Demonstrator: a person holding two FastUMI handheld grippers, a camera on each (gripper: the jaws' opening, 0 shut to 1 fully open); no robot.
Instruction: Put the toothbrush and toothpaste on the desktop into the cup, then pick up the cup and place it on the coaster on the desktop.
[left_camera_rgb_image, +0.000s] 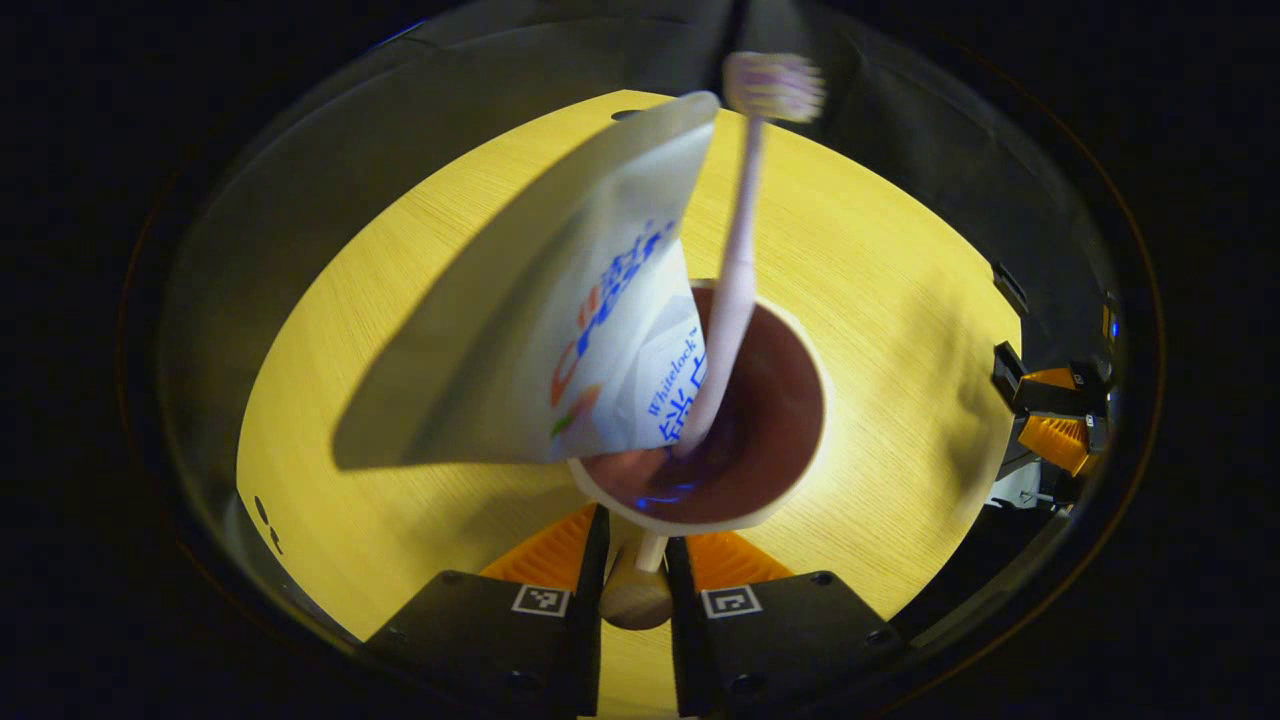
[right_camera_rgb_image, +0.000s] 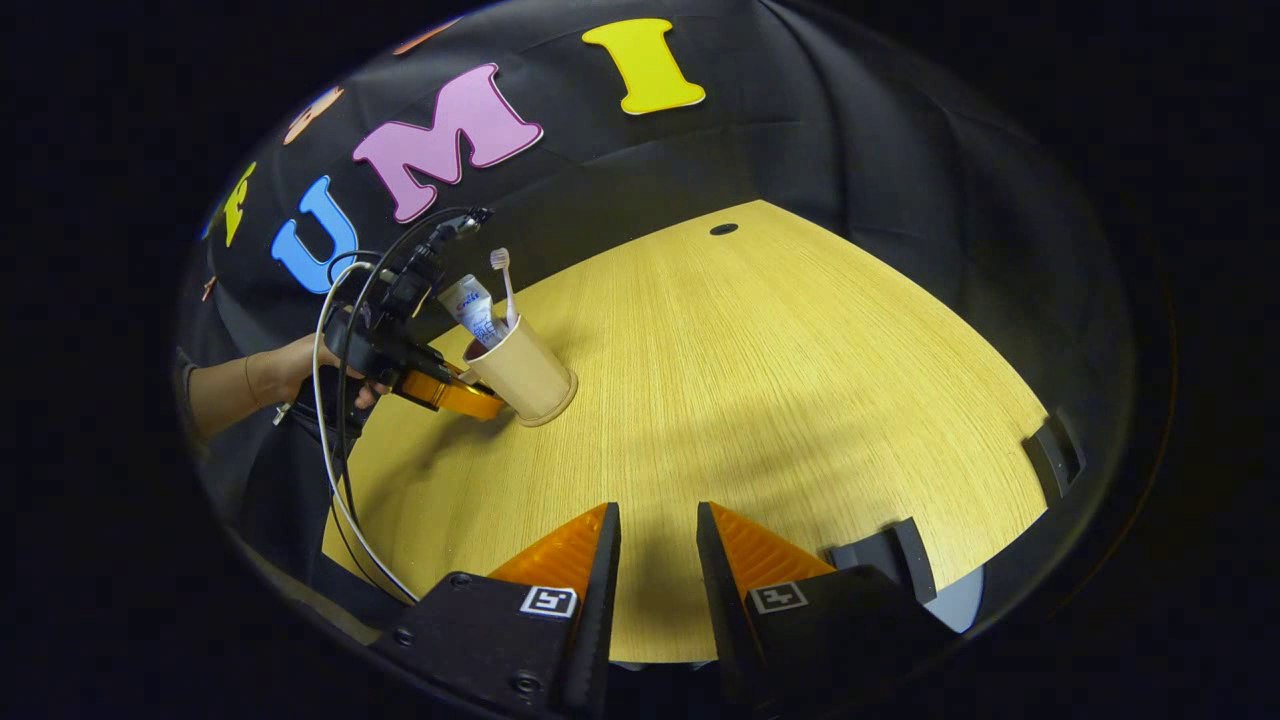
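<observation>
Cup (left_camera_rgb_image: 735, 480) sits in my left gripper (left_camera_rgb_image: 636, 560), fingers pinching its near rim; in the right gripper view it is tilted over the desk (right_camera_rgb_image: 800, 400), base low, contact unclear. Toothpaste (left_camera_rgb_image: 600, 330) and toothbrush (left_camera_rgb_image: 735, 280) stand inside it, brush right of tube. My hand (right_camera_rgb_image: 305, 375) grips the left tool at the desk's left. Right gripper (right_camera_rgb_image: 657, 560) hangs narrowly parted, holding nothing, over the near edge.

Light wood-grain desk (right_camera_rgb_image: 800, 400) with a small dark hole (right_camera_rgb_image: 723, 229) near its far edge. The cup (right_camera_rgb_image: 525, 375) looks tilted above it, only its bottom edge near the top, can't tell if touching.
</observation>
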